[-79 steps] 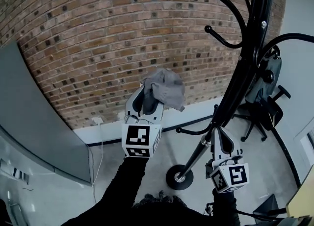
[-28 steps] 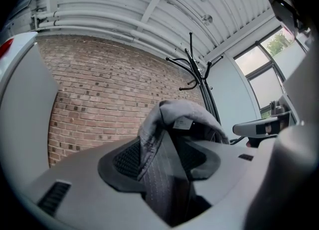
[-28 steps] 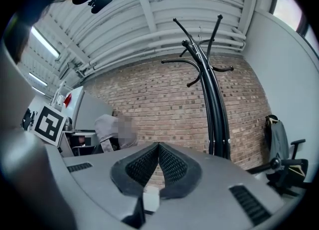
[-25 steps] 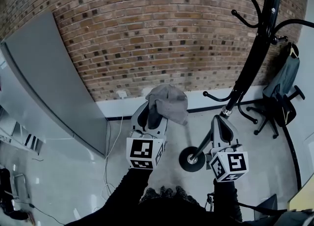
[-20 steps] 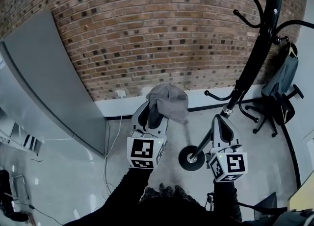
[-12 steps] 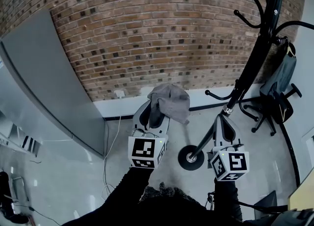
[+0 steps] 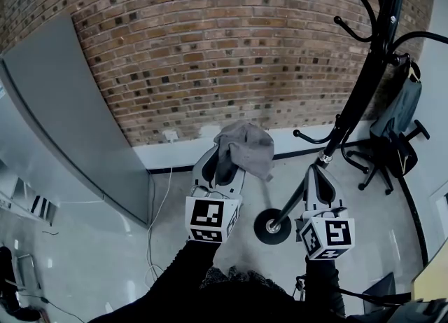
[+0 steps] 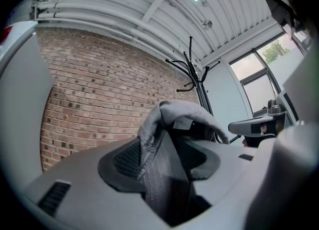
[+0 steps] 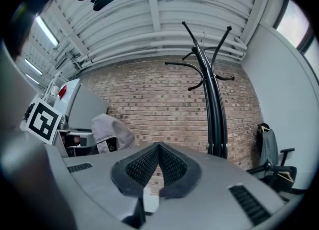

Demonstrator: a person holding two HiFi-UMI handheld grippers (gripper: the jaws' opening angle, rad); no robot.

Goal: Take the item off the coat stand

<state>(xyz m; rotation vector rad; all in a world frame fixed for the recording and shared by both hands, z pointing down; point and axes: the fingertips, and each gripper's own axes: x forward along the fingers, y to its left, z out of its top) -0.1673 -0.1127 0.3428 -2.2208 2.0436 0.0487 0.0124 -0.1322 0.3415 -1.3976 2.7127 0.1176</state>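
A grey cap [image 7: 243, 148] hangs from my left gripper [image 7: 222, 162], whose jaws are shut on its brim and fabric; the left gripper view shows the cap [image 8: 172, 124] pinched between the black pads. The black coat stand [image 7: 364, 83] rises at the right, its round base [image 7: 271, 226] on the floor, its hooks bare; the cap is well clear of it to the left. My right gripper [image 7: 319, 178] sits in front of the stand's lower pole, jaws shut with nothing between them. In the right gripper view the stand [image 9: 212, 99] stands ahead and the cap [image 9: 109, 133] shows at left.
A brick wall [image 7: 210, 41] fills the background. A grey panel [image 7: 63, 118] leans at the left. An office chair with a dark jacket [image 7: 395, 139] stands at the right behind the stand. A cable [image 7: 155, 202] runs down from a wall socket to the floor.
The cap and left gripper have drifted slightly right and down in view; earlier the stand was nearer and the view has since swung left. The right gripper holds its place.
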